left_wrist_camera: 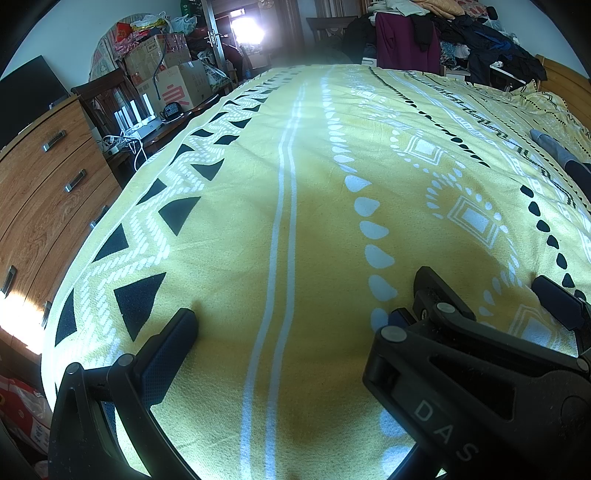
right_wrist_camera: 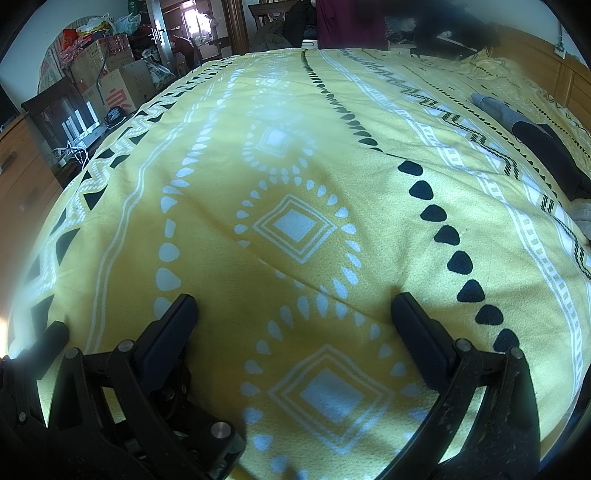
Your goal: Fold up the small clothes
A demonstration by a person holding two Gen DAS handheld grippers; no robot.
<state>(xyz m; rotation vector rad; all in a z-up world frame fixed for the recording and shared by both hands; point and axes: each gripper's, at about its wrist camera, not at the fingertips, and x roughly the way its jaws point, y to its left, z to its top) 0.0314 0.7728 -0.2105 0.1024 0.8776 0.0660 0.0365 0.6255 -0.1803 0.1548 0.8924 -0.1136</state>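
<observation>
Both grippers hover low over a yellow patterned bedspread (left_wrist_camera: 317,206). My left gripper (left_wrist_camera: 291,321) is open with only blanket between its fingers; its right finger is mostly hidden behind the right gripper's black body. My right gripper (right_wrist_camera: 295,310) is open too and holds nothing. In the left wrist view the right gripper (left_wrist_camera: 487,284) sits close beside the left one. A grey garment (right_wrist_camera: 495,109) and a black garment (right_wrist_camera: 546,155) lie far off at the bed's right side, and the grey garment (left_wrist_camera: 554,147) also shows at the right edge of the left wrist view.
A wooden dresser (left_wrist_camera: 44,184) stands along the bed's left edge. Behind it are cardboard boxes (left_wrist_camera: 177,88) and a cluttered chair. Piled clothes (left_wrist_camera: 443,33) fill the far end. A wooden headboard (right_wrist_camera: 569,81) rises at the right.
</observation>
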